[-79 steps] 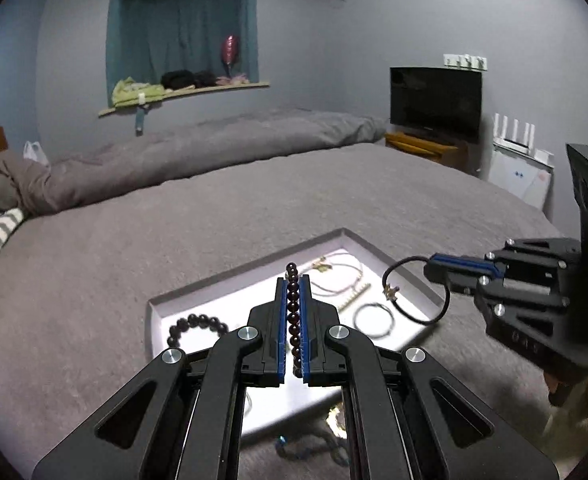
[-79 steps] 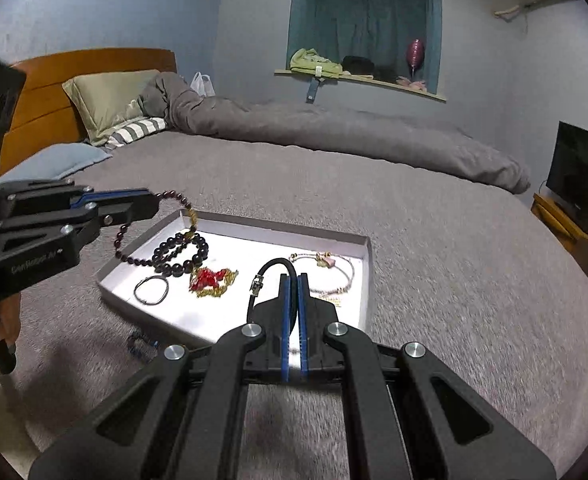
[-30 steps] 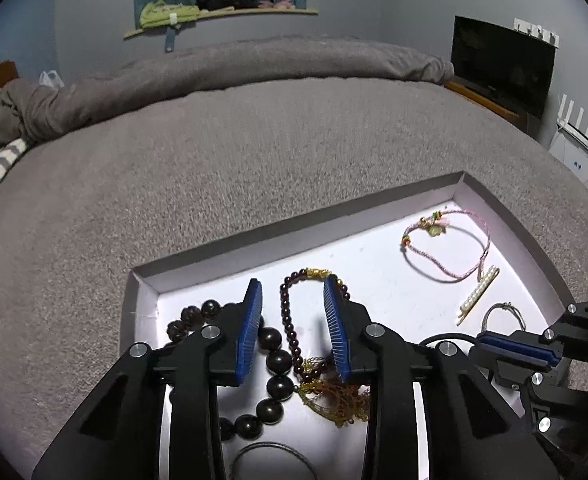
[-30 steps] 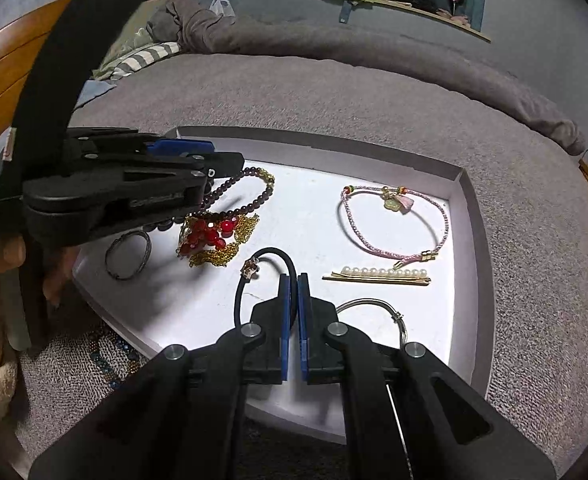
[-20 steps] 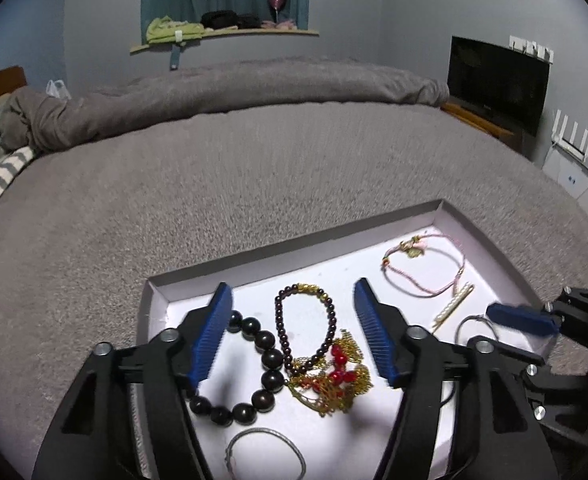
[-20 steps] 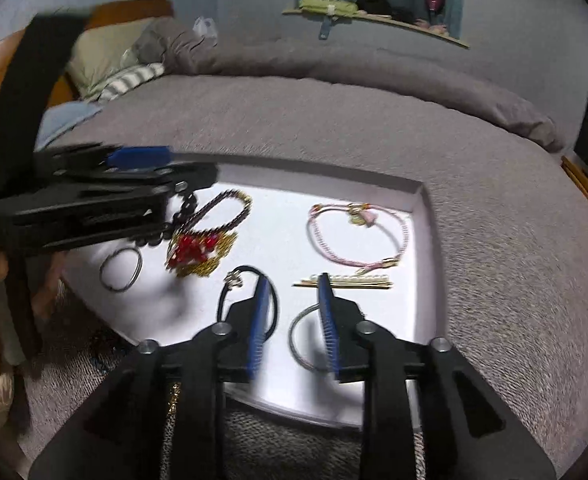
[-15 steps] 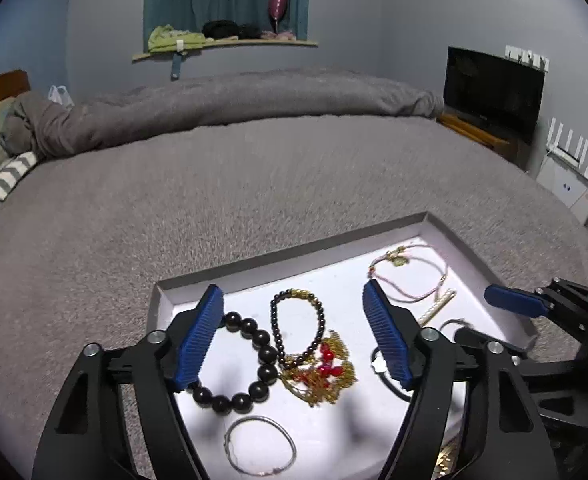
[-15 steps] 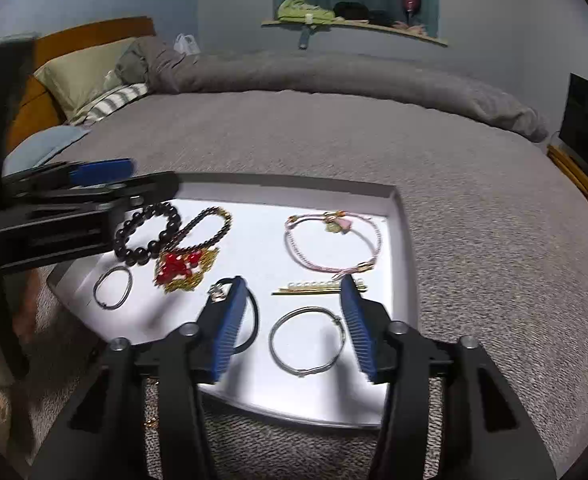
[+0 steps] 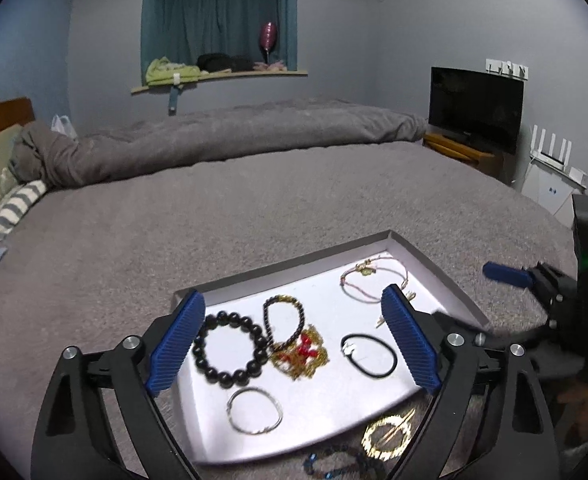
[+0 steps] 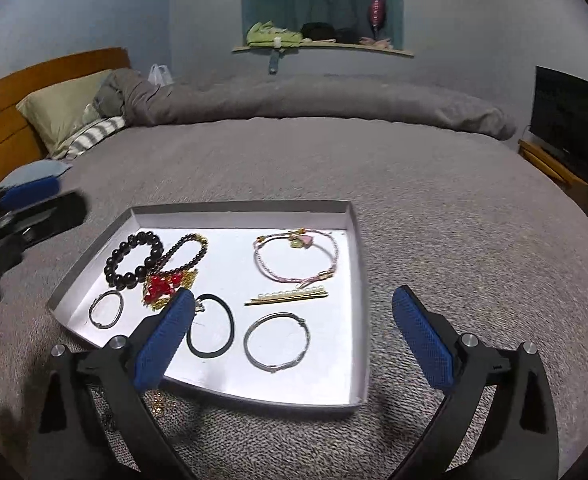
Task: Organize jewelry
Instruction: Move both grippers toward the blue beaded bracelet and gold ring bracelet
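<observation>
No writing is legible anywhere. Your left gripper (image 9: 294, 338) and right gripper (image 10: 294, 336) are both opening, jaws wide apart, nothing between the pads. The black hair tie (image 10: 210, 326) and small-bead bracelet (image 9: 285, 322) lie in the white tray (image 10: 356, 280).

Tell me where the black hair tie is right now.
The black hair tie lies flat in the white tray, near its front edge in the right wrist view, between the red-and-gold piece and a silver bangle.
</observation>
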The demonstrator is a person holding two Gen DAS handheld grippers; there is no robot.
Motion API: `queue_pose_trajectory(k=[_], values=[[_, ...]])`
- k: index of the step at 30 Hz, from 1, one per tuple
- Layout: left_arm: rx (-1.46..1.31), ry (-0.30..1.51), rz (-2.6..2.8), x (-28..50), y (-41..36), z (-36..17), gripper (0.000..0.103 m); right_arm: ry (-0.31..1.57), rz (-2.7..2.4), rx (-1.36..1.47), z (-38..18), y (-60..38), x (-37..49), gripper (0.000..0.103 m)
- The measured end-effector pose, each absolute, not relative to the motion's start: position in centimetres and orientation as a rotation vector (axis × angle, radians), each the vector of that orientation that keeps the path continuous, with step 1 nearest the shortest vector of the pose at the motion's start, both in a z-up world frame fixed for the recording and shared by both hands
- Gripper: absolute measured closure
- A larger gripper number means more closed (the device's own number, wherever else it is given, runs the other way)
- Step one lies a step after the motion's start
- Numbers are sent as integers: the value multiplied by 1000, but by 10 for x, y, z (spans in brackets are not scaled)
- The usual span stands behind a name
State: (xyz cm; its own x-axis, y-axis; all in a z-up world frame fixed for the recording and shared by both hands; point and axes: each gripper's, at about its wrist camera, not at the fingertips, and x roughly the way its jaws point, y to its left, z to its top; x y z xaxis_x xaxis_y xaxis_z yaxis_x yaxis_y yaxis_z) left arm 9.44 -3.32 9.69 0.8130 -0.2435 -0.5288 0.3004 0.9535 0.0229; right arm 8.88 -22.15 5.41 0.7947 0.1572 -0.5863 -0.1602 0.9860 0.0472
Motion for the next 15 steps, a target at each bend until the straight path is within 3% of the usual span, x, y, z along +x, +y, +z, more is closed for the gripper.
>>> queue_pose_trajectory(k=[15], values=[[143,586,-283,41,-11,70,10,583,119,-3,59,-226,64,5]])
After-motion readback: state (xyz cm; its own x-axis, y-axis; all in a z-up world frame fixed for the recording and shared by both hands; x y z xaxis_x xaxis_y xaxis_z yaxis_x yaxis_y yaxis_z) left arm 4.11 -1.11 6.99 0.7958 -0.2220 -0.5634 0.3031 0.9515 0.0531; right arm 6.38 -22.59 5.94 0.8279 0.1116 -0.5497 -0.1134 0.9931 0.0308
